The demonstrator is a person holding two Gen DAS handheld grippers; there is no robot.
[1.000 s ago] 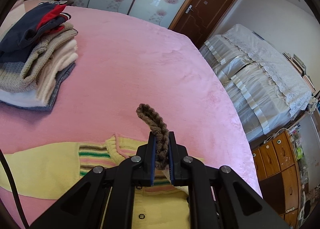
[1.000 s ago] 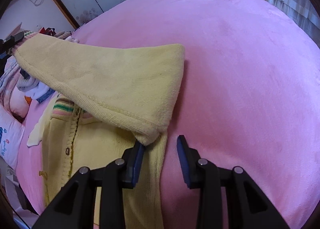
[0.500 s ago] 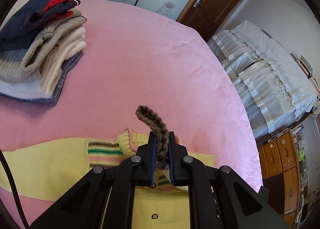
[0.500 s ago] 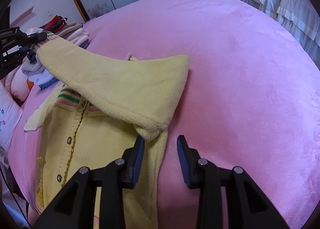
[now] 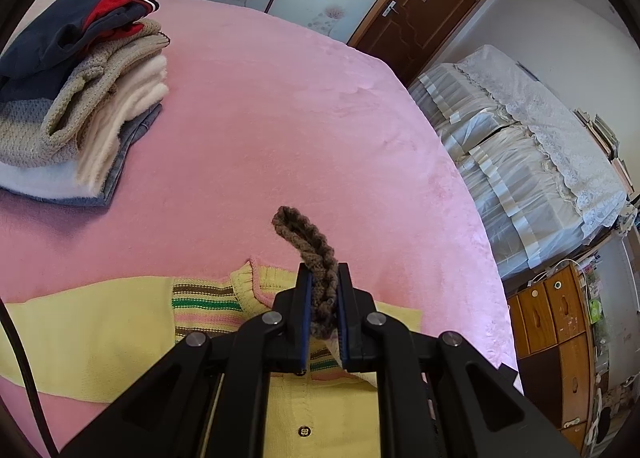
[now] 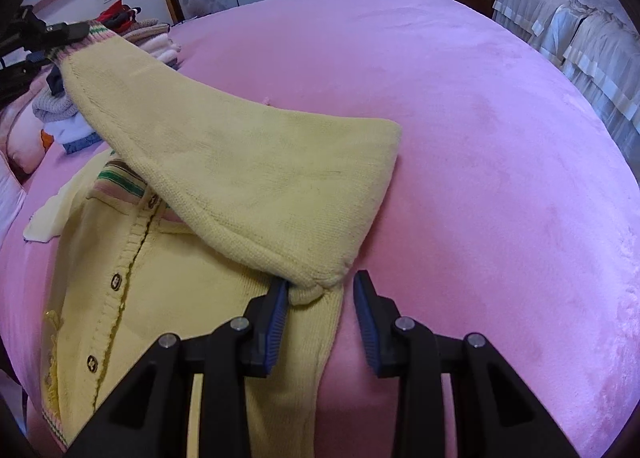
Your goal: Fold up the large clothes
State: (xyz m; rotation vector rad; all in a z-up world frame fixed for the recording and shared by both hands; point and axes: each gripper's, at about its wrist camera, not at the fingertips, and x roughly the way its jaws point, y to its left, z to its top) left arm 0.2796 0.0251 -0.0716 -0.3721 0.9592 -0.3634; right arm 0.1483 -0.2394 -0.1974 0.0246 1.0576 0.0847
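Note:
A yellow knitted cardigan (image 6: 168, 278) with buttons and striped trim lies front up on the pink bed (image 6: 460, 117). My left gripper (image 5: 322, 310) is shut on the brown ribbed cuff (image 5: 304, 242) of one sleeve. In the right wrist view that sleeve (image 6: 248, 177) is lifted and stretched across the cardigan toward the left gripper (image 6: 60, 31). My right gripper (image 6: 320, 298) is open at the sleeve's armpit fold, its left finger (image 6: 276, 310) touching the fabric. The other sleeve (image 5: 88, 322) lies flat on the bed.
A stack of folded clothes (image 5: 80, 97) sits on the bed at the far left, also in the right wrist view (image 6: 64, 113). A second bed with white covers (image 5: 528, 161) stands to the right, a wooden cabinet (image 5: 560, 322) beside it. A pillow (image 6: 24, 125) lies at the left.
My left gripper has carried the cuff further over the cardigan body, drawing the sleeve across. My right gripper has stayed open at the armpit fold.

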